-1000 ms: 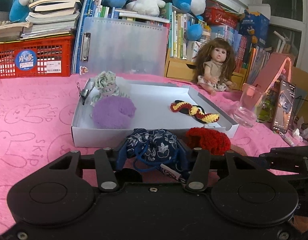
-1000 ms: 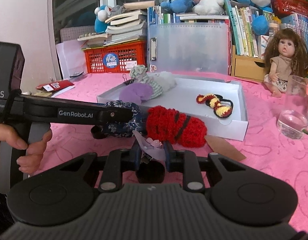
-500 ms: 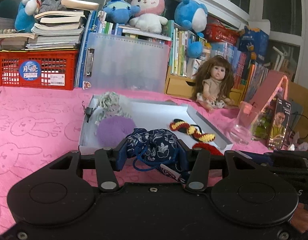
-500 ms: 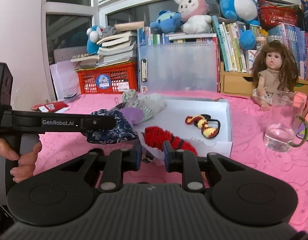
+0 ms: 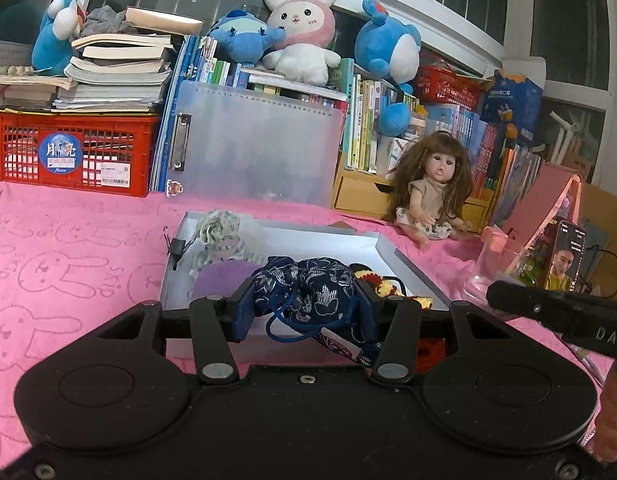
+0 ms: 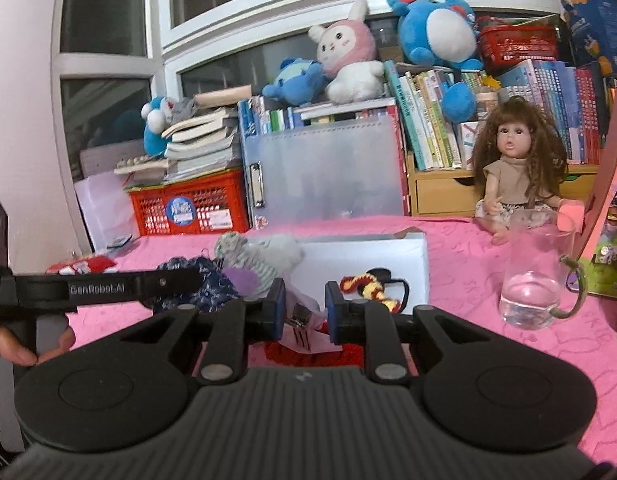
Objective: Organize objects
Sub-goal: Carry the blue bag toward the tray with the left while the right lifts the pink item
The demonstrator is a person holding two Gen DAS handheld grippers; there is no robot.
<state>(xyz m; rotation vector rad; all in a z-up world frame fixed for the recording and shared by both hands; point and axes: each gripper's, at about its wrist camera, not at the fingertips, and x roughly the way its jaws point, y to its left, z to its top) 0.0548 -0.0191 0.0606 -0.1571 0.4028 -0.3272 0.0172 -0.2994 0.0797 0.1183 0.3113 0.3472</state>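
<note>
My left gripper (image 5: 304, 304) is shut on a navy floral drawstring pouch (image 5: 308, 288), held above the near edge of a white box (image 5: 308, 240). In that box lie a purple pompom (image 5: 220, 280), a green-and-white striped knit piece (image 5: 220, 236) and a red-yellow-black knitted hair tie (image 5: 388, 284). The right gripper (image 6: 306, 312) is shut on a pale tag with a metal clip (image 6: 304, 332). A red knitted item (image 6: 308, 354) hangs under it, mostly hidden by the gripper body. The pouch (image 6: 204, 292) also shows at the left of the right wrist view.
A glass pitcher with water (image 6: 536, 280) stands to the right of the box, with a phone (image 5: 568, 256) beyond it. A doll (image 6: 512, 176) sits behind. A red crate (image 5: 72, 152), a clear binder (image 5: 260, 144), books and plush toys line the back of the pink cloth.
Both grippers have risen with what they hold. The red knitted item came up off the pink cloth and now hangs below the right gripper. The pouch sits higher over the box.
</note>
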